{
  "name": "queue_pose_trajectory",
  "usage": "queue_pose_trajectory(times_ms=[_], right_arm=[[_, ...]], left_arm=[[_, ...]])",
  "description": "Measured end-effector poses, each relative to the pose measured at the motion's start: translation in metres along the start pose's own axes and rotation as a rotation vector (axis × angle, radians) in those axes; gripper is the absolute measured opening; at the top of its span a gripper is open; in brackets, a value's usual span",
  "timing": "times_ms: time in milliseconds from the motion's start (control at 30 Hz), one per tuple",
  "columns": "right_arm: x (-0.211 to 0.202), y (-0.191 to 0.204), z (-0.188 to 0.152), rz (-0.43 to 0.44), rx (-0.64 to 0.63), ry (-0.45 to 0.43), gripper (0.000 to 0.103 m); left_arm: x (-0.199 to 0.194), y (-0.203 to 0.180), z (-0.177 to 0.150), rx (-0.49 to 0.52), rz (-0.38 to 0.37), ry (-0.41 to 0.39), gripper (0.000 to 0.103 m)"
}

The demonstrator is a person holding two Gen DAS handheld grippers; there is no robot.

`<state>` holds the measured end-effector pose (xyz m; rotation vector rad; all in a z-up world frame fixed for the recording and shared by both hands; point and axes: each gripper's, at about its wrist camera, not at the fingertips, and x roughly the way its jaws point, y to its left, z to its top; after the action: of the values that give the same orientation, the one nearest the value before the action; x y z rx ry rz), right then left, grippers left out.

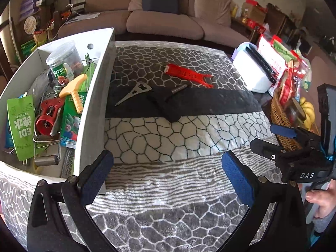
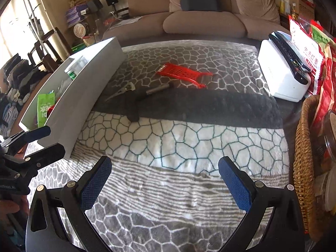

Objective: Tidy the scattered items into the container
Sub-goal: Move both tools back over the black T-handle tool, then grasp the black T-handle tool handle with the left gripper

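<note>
A white box (image 1: pixel 92 109) stands on the left of the patterned blanket and holds a yellow T-handled corkscrew (image 1: pixel 73 92), a red tool (image 1: pixel 48 115), a green wet-wipes packet (image 1: pixel 20 126) and a clear jar (image 1: pixel 63 58). Loose on the blanket beyond lie a red plastic grater (image 1: pixel 189 74) (image 2: pixel 182 74), a flat metal bottle opener (image 1: pixel 134 92) (image 2: pixel 121 91) and a black-handled metal tool (image 1: pixel 172 98) (image 2: pixel 155 90). My left gripper (image 1: pixel 167 163) (image 2: pixel 45 141) is open beside the box's near corner. My right gripper (image 2: pixel 166 163) (image 1: pixel 271 139) is open over the near blanket. Neither holds anything.
A white appliance (image 1: pixel 252 71) (image 2: pixel 281 79) with a black remote on top sits at the right. A wicker basket (image 1: pixel 281 113) (image 2: pixel 302 147) with bananas and snack packets borders the right edge. A brown sofa (image 2: pixel 201 21) runs behind. A hand (image 1: pixel 319 199) grips the right tool.
</note>
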<state>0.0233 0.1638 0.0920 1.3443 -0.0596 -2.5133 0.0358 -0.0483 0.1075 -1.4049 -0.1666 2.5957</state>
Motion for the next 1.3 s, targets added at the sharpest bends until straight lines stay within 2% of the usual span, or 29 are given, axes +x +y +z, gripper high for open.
queue_pose_trajectory(times_ms=[100, 200, 400, 467, 567, 633, 700, 733, 767, 800, 900, 967, 1033, 1233, 1300], right_arm=[[0.008, -0.018, 0.002, -0.002, 0.029, -0.002, 0.103], [0.016, -0.034, 0.006, 0.003, 0.059, -0.007, 0.103], [0.034, -0.058, 0.024, -0.027, 0.06, -0.024, 0.103], [0.039, -0.066, 0.032, -0.009, 0.083, -0.032, 0.103], [0.046, -0.072, 0.046, 0.034, 0.112, -0.056, 0.102], [0.052, -0.073, 0.058, 0.074, 0.129, -0.072, 0.095], [0.065, -0.071, 0.071, 0.11, 0.144, -0.07, 0.077], [0.073, -0.07, 0.078, 0.124, 0.148, -0.062, 0.072], [0.082, -0.067, 0.085, 0.137, 0.149, -0.053, 0.06], [0.091, -0.064, 0.092, 0.156, 0.153, -0.041, 0.054], [0.116, -0.054, 0.107, 0.235, 0.165, -0.006, 0.054], [0.13, -0.045, 0.113, 0.255, 0.145, 0.01, 0.055], [0.142, -0.037, 0.118, 0.259, 0.127, 0.029, 0.056], [0.171, -0.029, 0.124, 0.282, 0.191, 0.107, 0.057], [0.166, -0.025, 0.127, 0.278, 0.161, 0.102, 0.057]], left_arm=[[0.024, -0.003, 0.007, -0.024, 0.003, 0.02, 0.103], [0.044, -0.012, 0.017, -0.001, 0.023, 0.024, 0.103], [0.083, -0.021, 0.035, -0.029, 0.047, 0.038, 0.103], [0.099, -0.019, 0.04, -0.057, 0.047, 0.048, 0.103], [0.118, -0.009, 0.046, -0.114, -0.006, 0.056, 0.102], [0.13, -0.004, 0.048, -0.134, -0.002, 0.069, 0.101], [0.143, -0.001, 0.049, -0.135, 0.004, 0.093, 0.097], [0.149, -0.001, 0.049, -0.13, 0.009, 0.107, 0.091], [0.153, -0.001, 0.049, -0.116, 0.025, 0.107, 0.087], [0.155, -0.003, 0.05, -0.097, 0.044, 0.097, 0.086], [0.158, -0.005, 0.054, -0.071, 0.075, 0.084, 0.079], [0.156, -0.001, 0.053, -0.074, 0.082, 0.061, 0.05], [0.152, 0.007, 0.049, -0.082, 0.053, 0.04, 0.039], [0.145, 0.015, 0.044, -0.065, -0.007, 0.037, 0.035], [0.142, 0.017, 0.043, -0.061, -0.039, 0.051, 0.035]])
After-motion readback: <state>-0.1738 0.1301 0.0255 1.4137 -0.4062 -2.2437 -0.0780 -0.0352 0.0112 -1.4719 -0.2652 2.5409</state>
